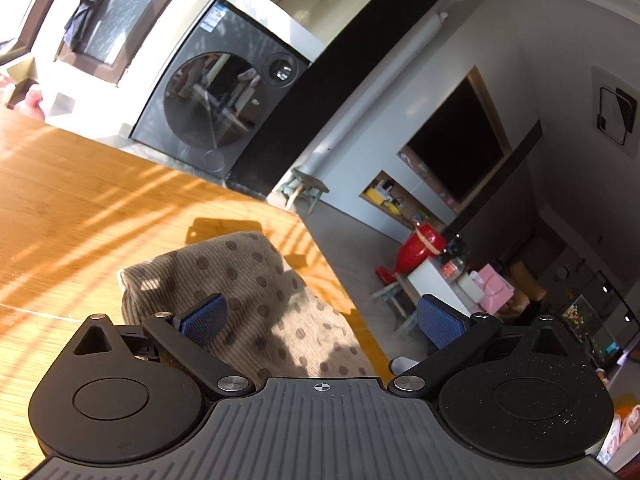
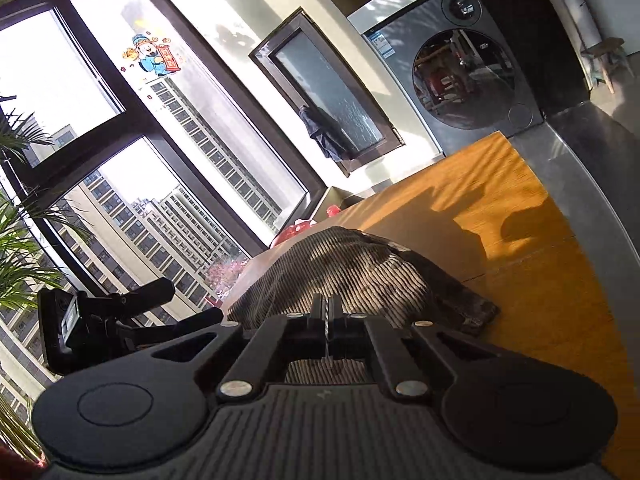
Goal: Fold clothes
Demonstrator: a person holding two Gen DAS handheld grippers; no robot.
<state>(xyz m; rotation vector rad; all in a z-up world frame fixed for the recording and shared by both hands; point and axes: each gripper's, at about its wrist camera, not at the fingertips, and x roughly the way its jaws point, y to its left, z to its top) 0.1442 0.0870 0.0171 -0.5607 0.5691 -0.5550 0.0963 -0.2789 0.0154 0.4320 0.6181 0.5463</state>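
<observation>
Ribbed dotted garment (image 1: 248,280) bunched near surface (image 1: 80,200) corner | right claw (image 2: 327,312) pinched on its fabric, lifting | left claw (image 1: 320,320) spread wide, holding nothing, poised over it.

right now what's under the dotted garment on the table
The dotted garment lies on the wooden table, near its corner. Bare tabletop shows around it. Whatever lies beneath the folded cloth is covered. The open left tool hovers over it.

The left claw (image 1: 320,316) is tilted, its blue-padded fingers (image 1: 204,318) spread wide apart. The right claw (image 2: 327,312) has its fingers pressed together.
</observation>
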